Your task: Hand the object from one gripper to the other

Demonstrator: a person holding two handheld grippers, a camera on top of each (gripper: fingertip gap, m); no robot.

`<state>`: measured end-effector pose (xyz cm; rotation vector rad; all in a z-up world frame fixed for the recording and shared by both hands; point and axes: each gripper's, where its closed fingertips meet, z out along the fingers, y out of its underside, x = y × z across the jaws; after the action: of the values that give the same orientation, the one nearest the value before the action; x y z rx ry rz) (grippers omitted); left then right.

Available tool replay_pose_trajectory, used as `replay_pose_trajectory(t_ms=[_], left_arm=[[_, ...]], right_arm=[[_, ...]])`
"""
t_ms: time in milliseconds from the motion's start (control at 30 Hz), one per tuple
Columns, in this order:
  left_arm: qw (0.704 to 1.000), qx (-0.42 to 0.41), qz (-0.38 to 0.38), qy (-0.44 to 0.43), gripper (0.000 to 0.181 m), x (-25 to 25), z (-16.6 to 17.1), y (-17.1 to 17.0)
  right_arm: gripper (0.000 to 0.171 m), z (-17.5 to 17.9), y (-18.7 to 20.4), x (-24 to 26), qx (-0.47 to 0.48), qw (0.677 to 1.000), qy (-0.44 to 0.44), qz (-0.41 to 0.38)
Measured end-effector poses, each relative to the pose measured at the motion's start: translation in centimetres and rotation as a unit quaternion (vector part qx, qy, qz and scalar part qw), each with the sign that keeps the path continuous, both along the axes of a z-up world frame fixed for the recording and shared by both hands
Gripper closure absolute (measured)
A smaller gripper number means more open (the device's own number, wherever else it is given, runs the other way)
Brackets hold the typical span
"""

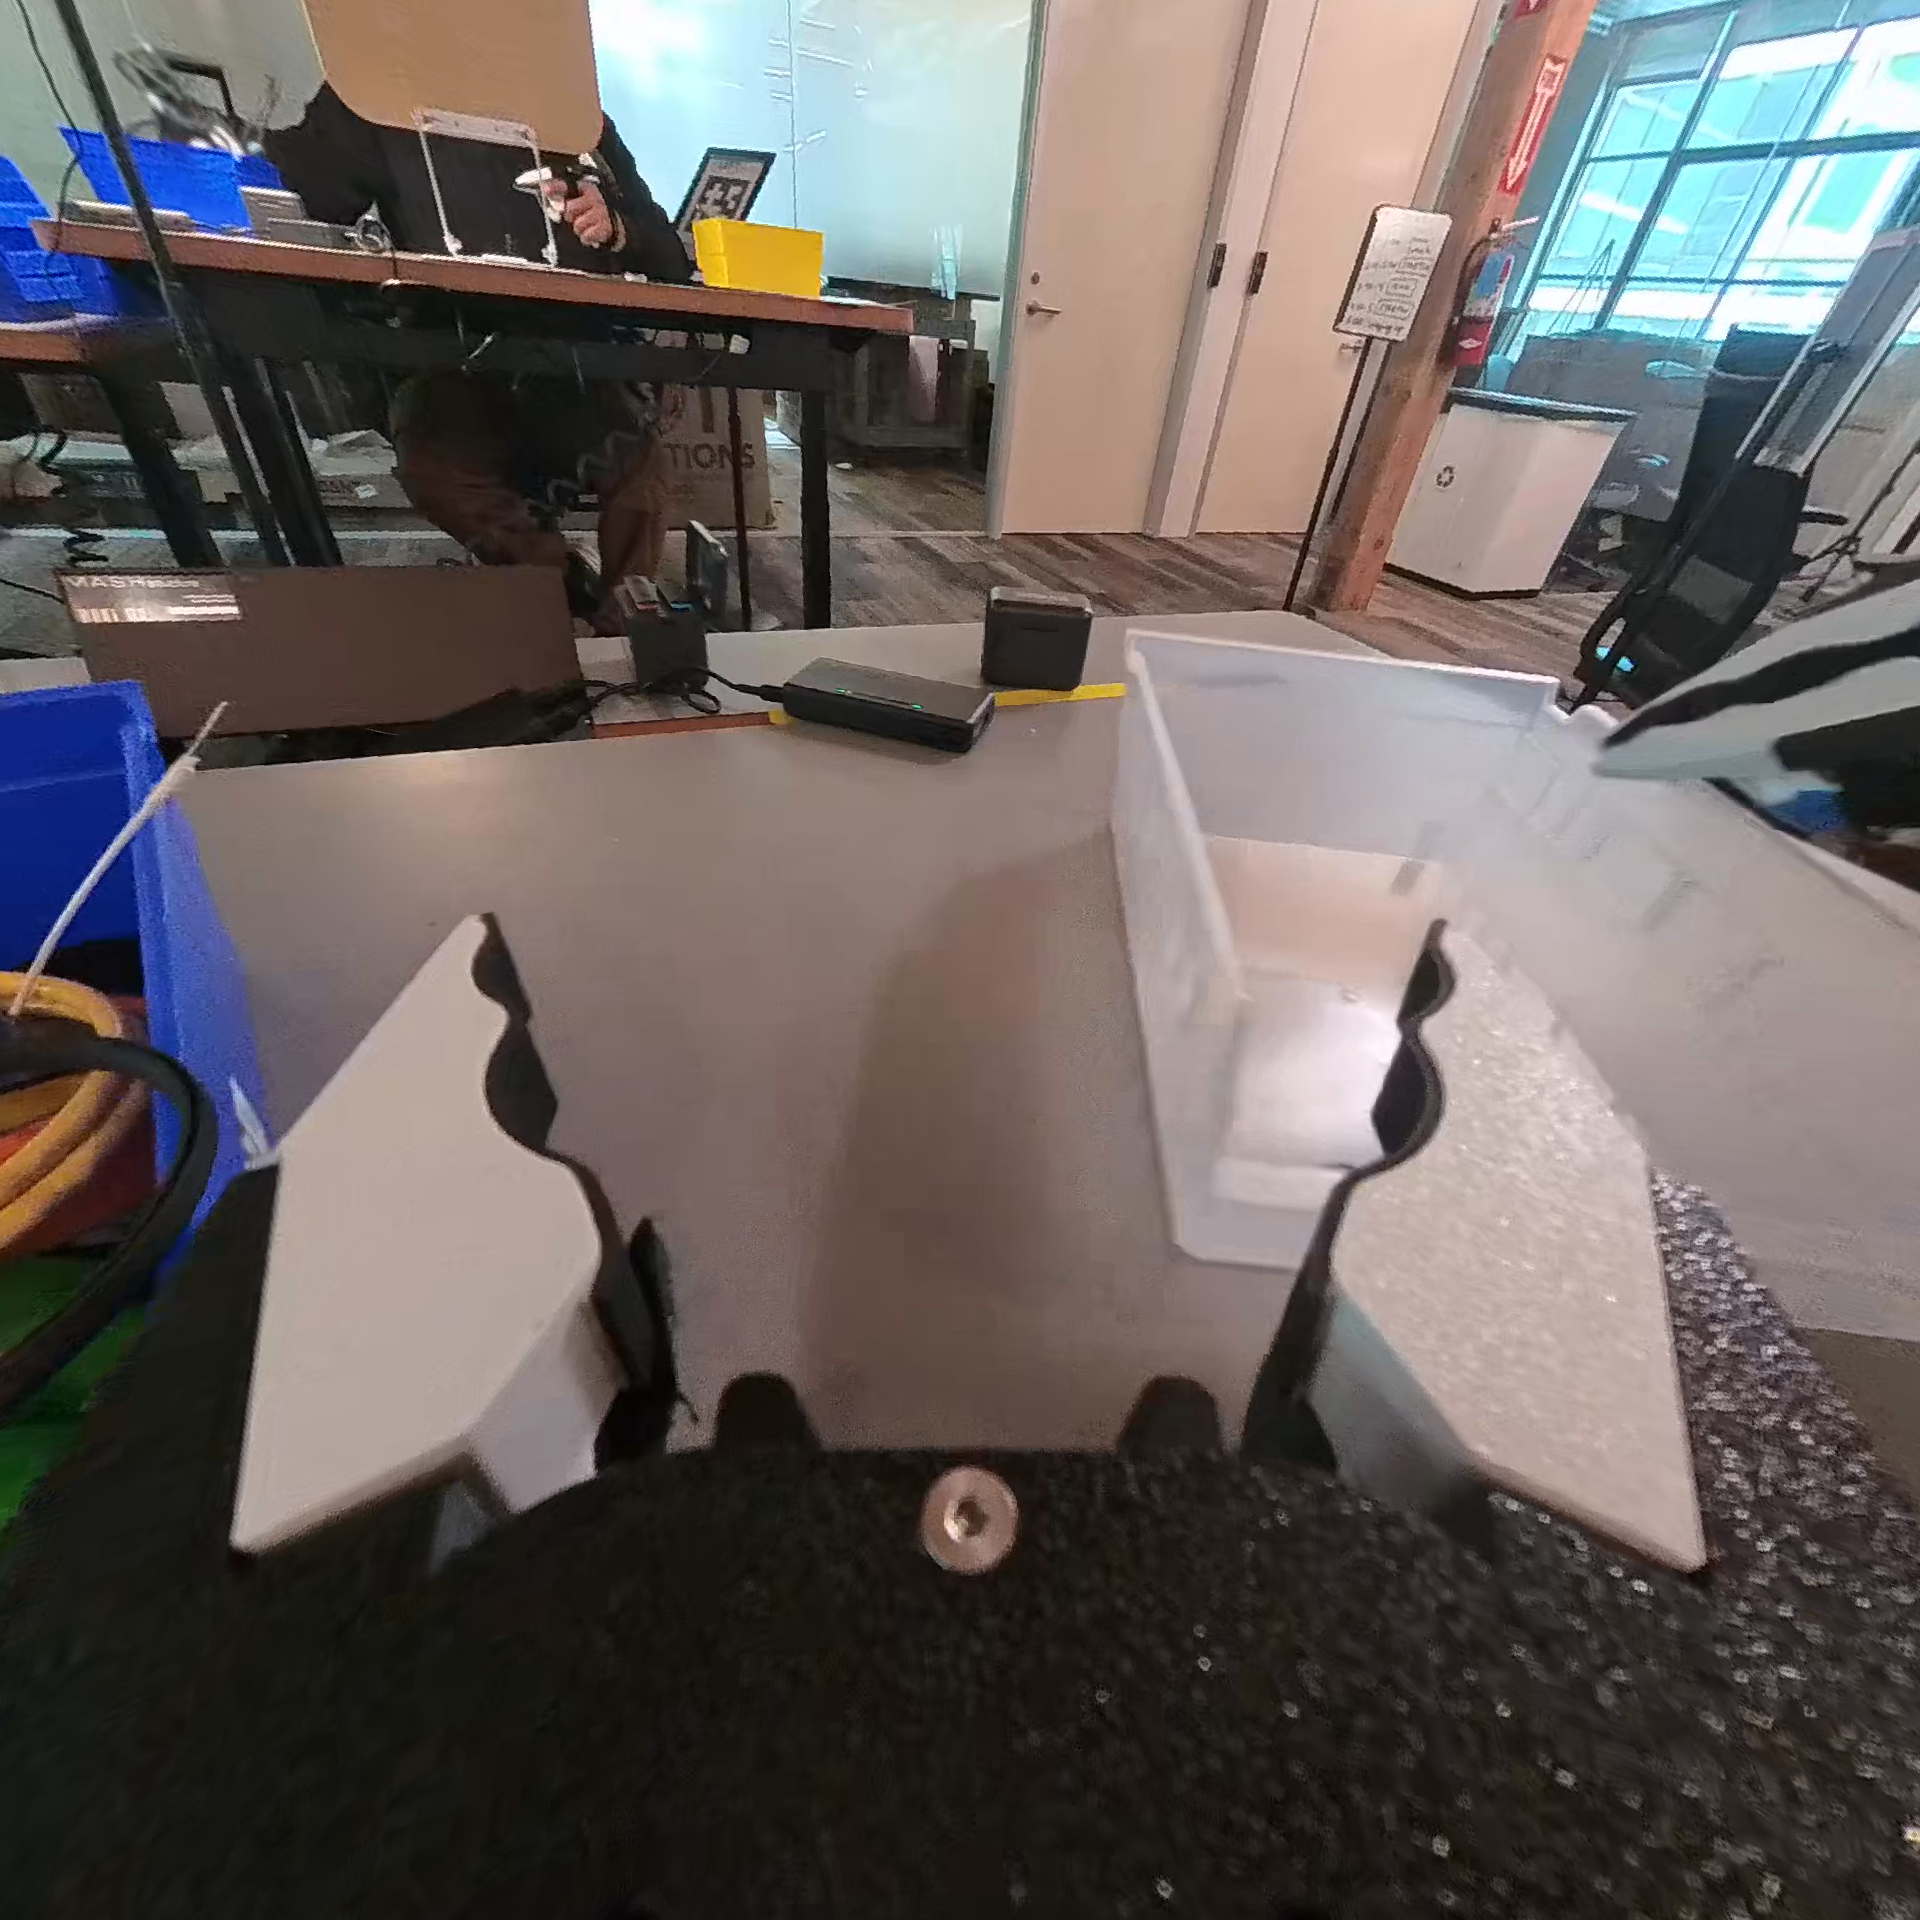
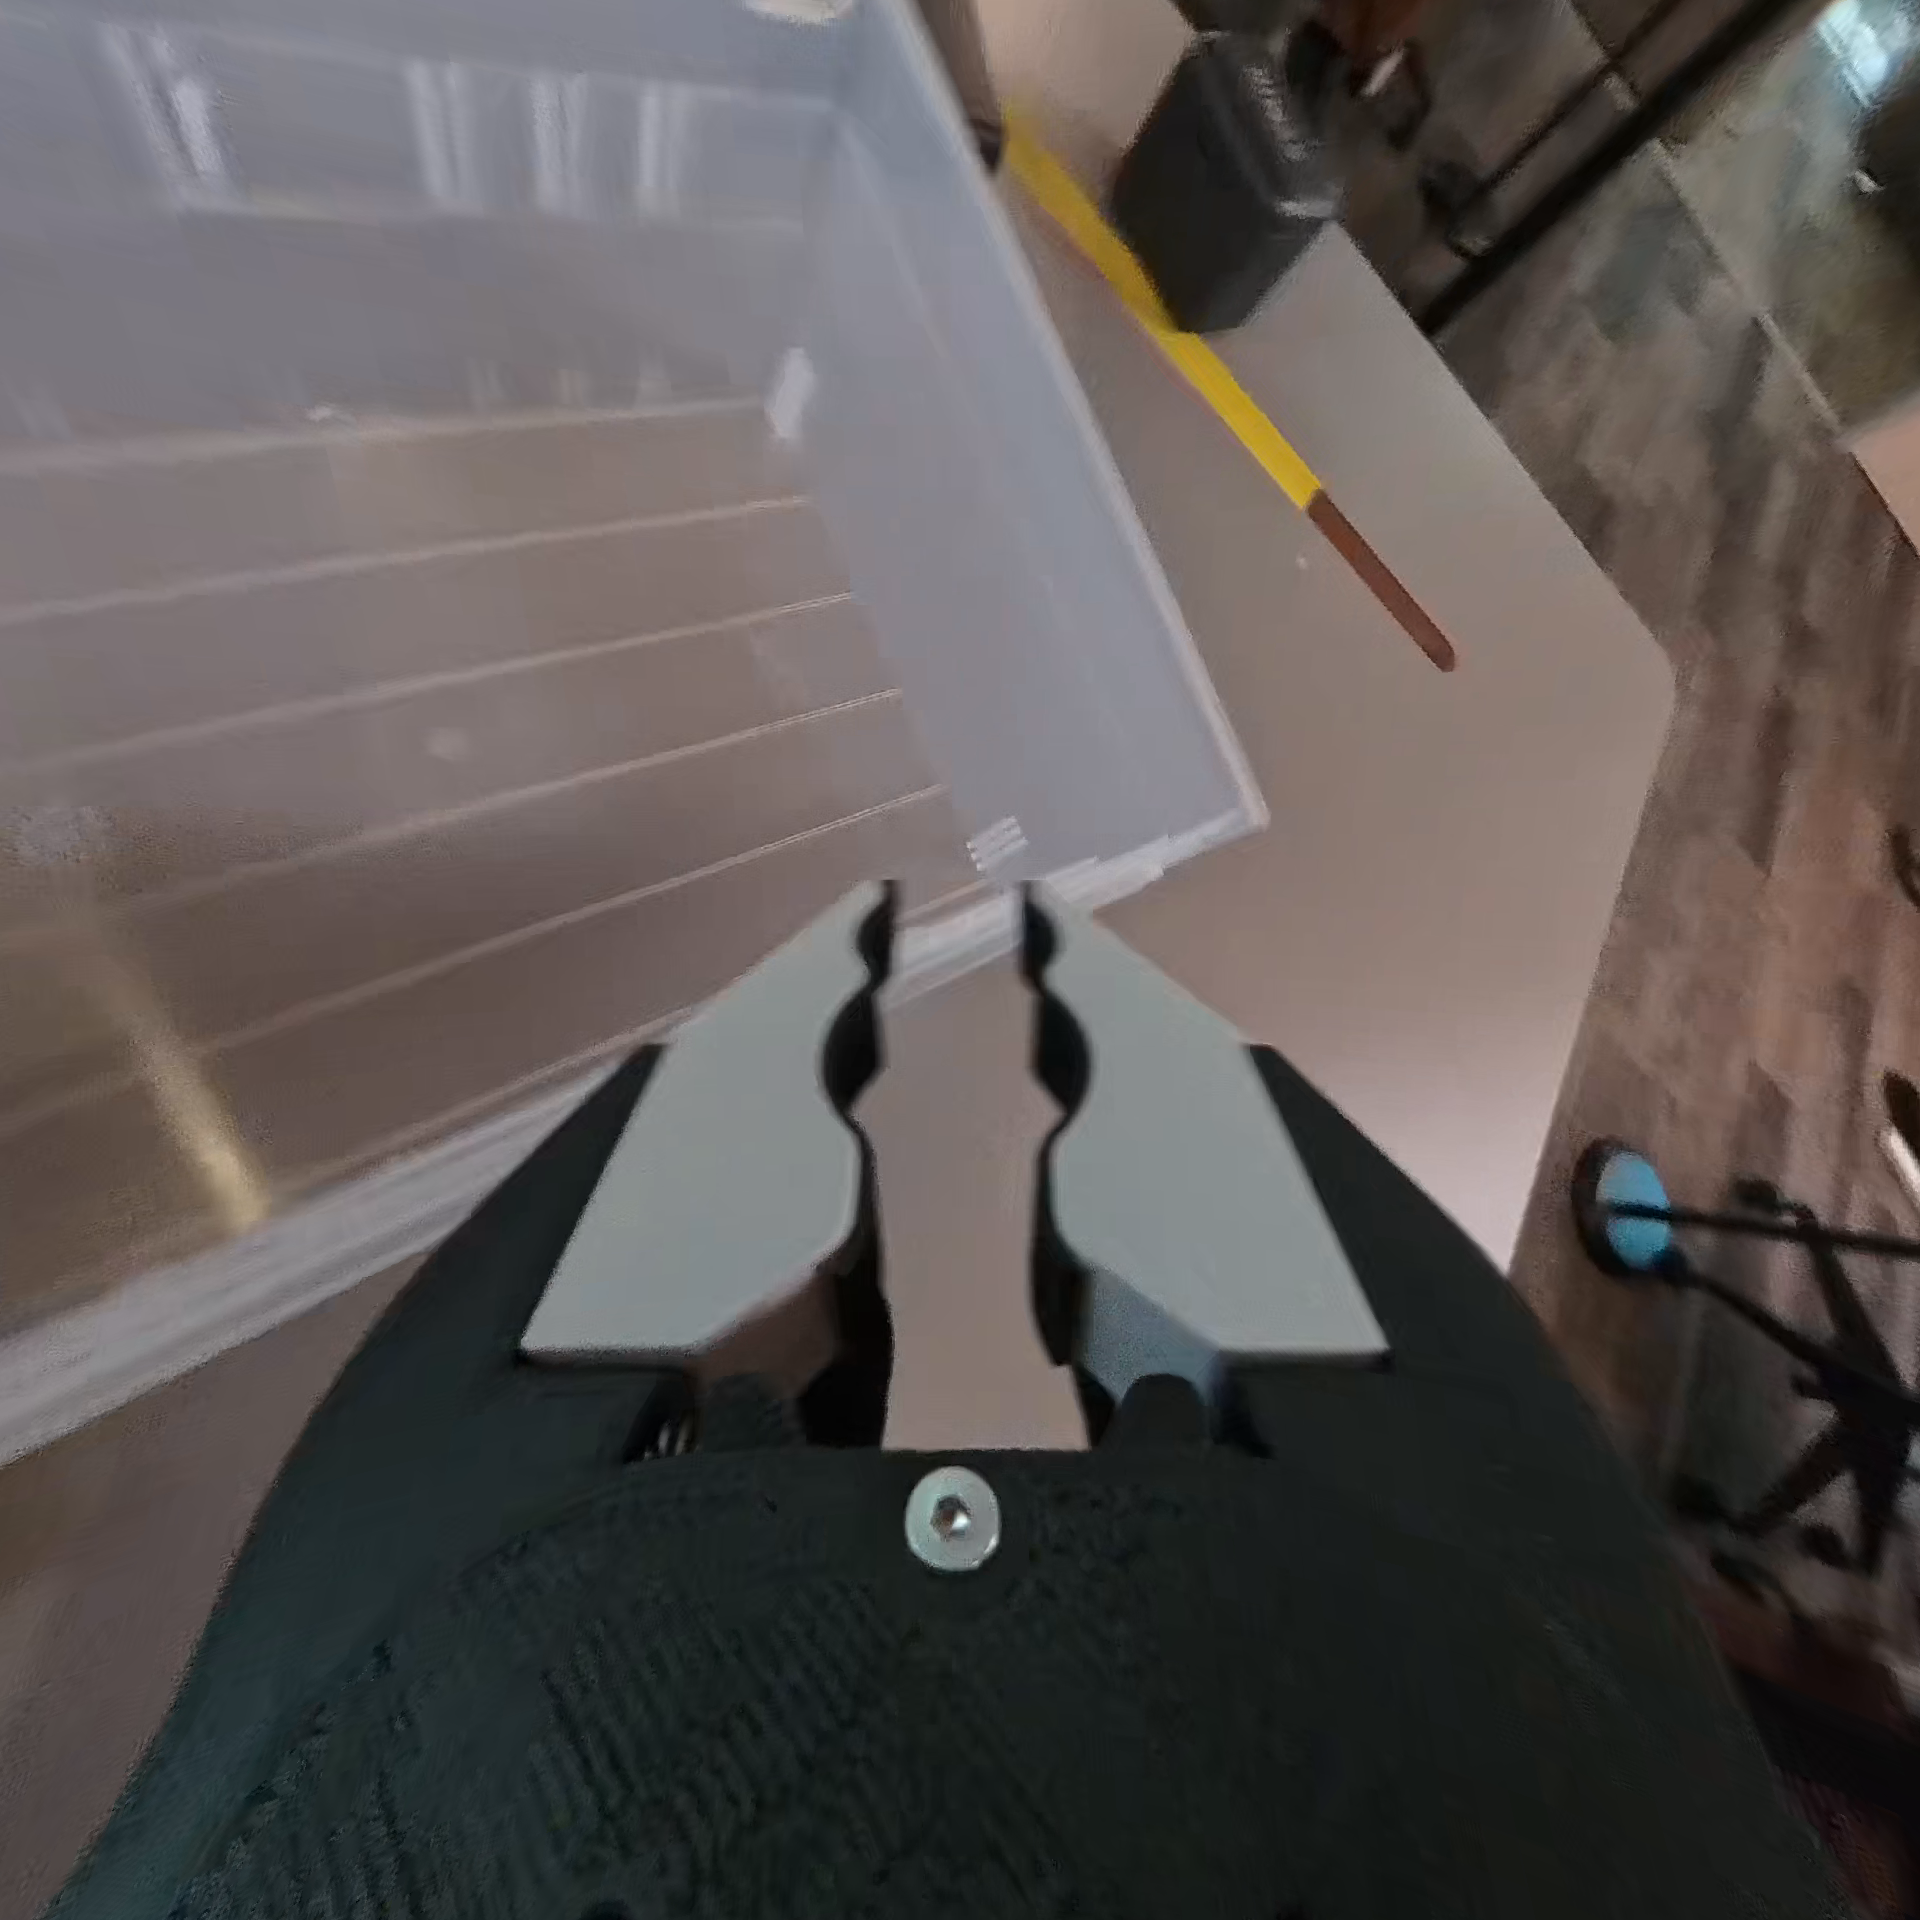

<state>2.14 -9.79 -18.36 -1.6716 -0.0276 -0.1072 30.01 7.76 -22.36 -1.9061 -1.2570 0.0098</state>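
My left gripper (image 1: 961, 930) is wide open and empty, hovering over the grey table (image 1: 675, 883). A clear plastic bin (image 1: 1174, 935) stands just right of it, and its visible inside looks empty. My right gripper (image 2: 958, 899) has its jaws a narrow gap apart with nothing between them. Its tips are at the near corner rim of the clear bin (image 2: 1018, 582). The right gripper also shows at the right edge of the left wrist view (image 1: 1662, 727), beside the bin's far right corner. I see no loose object in either gripper.
A blue bin (image 1: 156, 935) with yellow and black cables (image 1: 62, 1122) stands at the left. A black charger (image 1: 883, 707) and a black box (image 1: 1036, 651) sit at the table's far edge. Yellow tape (image 2: 1174, 312) marks that edge. A person (image 1: 499, 208) sits at a desk beyond.
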Motion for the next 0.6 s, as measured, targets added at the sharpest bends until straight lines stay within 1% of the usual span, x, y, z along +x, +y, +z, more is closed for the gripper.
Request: replay_pose_trajectory(t_ms=[33, 67, 100, 167, 200, 233, 300, 333, 367, 400, 433, 500, 600], left_arm=[[1.0, 0.0, 0.007, 0.005, 0.022, -0.2, 0.0, -0.1], [1.0, 0.001, 0.018, 0.009, 0.022, -0.5, 0.1, -0.2], [0.999, 0.002, 0.033, 0.011, 0.023, -1.1, 0.2, -0.3], [0.998, 0.005, 0.059, 0.01, 0.024, -2.1, 0.4, -0.7], [0.998, 0.009, 0.068, 0.006, 0.025, -2.5, 0.6, -0.9], [0.997, 0.012, 0.077, 0.003, 0.024, -2.9, 0.7, -1.0], [0.996, 0.007, 0.085, 0.003, 0.023, -3.3, 0.6, -1.0], [0.996, 0.0, 0.088, 0.006, 0.022, -3.5, 0.4, -1.0], [0.996, -0.007, 0.092, 0.009, 0.022, -3.6, 0.2, -0.8], [0.995, -0.016, 0.093, 0.015, 0.022, -3.6, -0.1, -0.7], [0.995, -0.029, 0.098, 0.019, 0.022, -3.7, -0.5, -0.6], [0.993, -0.049, 0.103, 0.028, 0.022, -3.7, -1.1, -0.3], [0.99, -0.073, 0.109, 0.047, 0.022, -3.8, -1.6, 0.2]], right_arm=[[0.121, 0.7, -0.5, 0.5, 0.002, 1.0, 0.017, -0.021], [0.099, 1.4, -1.2, 0.8, 0.002, 0.998, 0.043, -0.04], [0.085, 2.2, -2.1, 1.1, 0.004, 0.996, 0.075, -0.054], [0.082, 3.3, -3.8, 1.6, 0.002, 0.986, 0.147, -0.074], [0.081, 3.0, -4.7, 1.6, -0.024, 0.982, 0.172, -0.078], [0.077, 1.9, -5.7, 1.6, -0.06, 0.98, 0.173, -0.083], [0.076, -0.5, -7.0, 2.2, -0.112, 0.98, 0.134, -0.093], [0.079, -1.3, -7.3, 2.2, -0.131, 0.979, 0.125, -0.09], [0.092, -1.5, -7.7, 1.7, -0.154, 0.975, 0.137, -0.081], [0.1, -1.6, -8.0, 1.4, -0.171, 0.972, 0.143, -0.073], [0.106, -1.7, -8.0, 1.2, -0.175, 0.972, 0.141, -0.068], [0.126, -1.5, -7.5, 1.0, -0.172, 0.974, 0.136, -0.057], [0.147, -1.4, -6.0, 1.4, -0.167, 0.977, 0.121, -0.058]])
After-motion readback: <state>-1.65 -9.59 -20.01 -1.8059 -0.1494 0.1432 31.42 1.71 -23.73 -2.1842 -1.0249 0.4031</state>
